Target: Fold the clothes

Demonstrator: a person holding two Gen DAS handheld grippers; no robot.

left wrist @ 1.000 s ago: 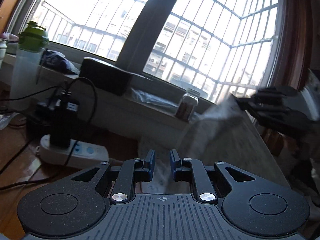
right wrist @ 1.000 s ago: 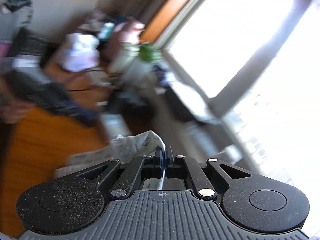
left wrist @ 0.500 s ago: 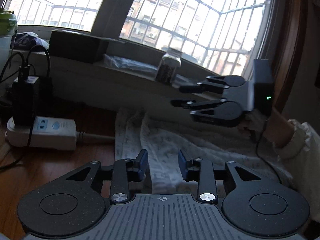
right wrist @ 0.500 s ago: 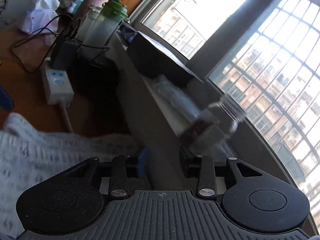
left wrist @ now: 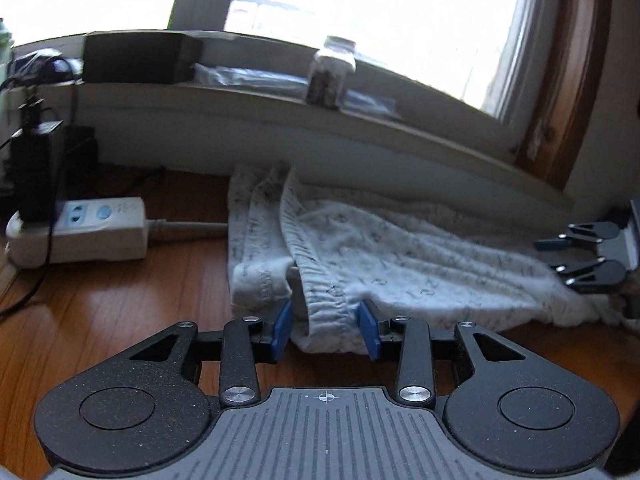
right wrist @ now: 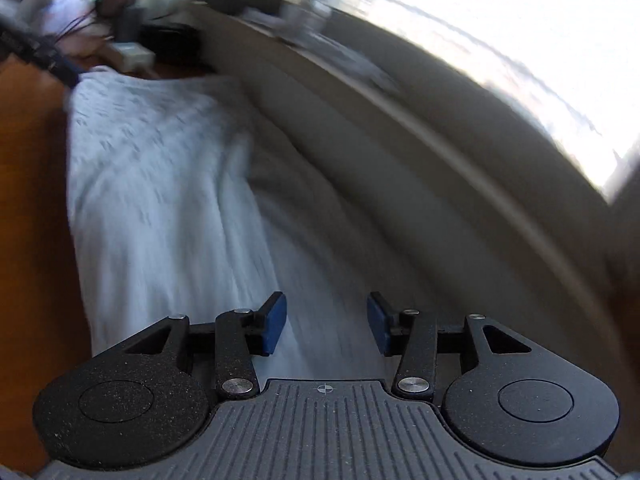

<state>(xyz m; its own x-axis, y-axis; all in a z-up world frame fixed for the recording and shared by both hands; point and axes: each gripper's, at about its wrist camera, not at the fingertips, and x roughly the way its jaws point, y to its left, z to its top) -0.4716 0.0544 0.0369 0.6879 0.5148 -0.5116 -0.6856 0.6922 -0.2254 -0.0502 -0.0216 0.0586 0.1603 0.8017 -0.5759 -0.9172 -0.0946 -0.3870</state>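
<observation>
A white garment [left wrist: 400,248] with a small dark print lies spread on the wooden table [left wrist: 100,320], against the wall under the window sill. My left gripper [left wrist: 326,330] is low at its near edge. The blue pads stand either side of a bunched, stitched hem and the jaws are closing, not visibly pressing it. My right gripper [left wrist: 548,257] shows at the garment's right end. In the blurred right wrist view the right gripper [right wrist: 326,322] hangs over the garment [right wrist: 160,184], jaws opening, with nothing pinched between them.
A white power strip [left wrist: 80,232] with a black adapter [left wrist: 32,168] and cables lies left of the garment. On the sill stand a glass jar [left wrist: 330,74] and a black box [left wrist: 136,58]. A wooden window frame [left wrist: 568,80] rises at the right.
The right gripper let go of the cloth, opened and swung down to the garment's right end. The left gripper came down to the near hem. The garment now lies flat.
</observation>
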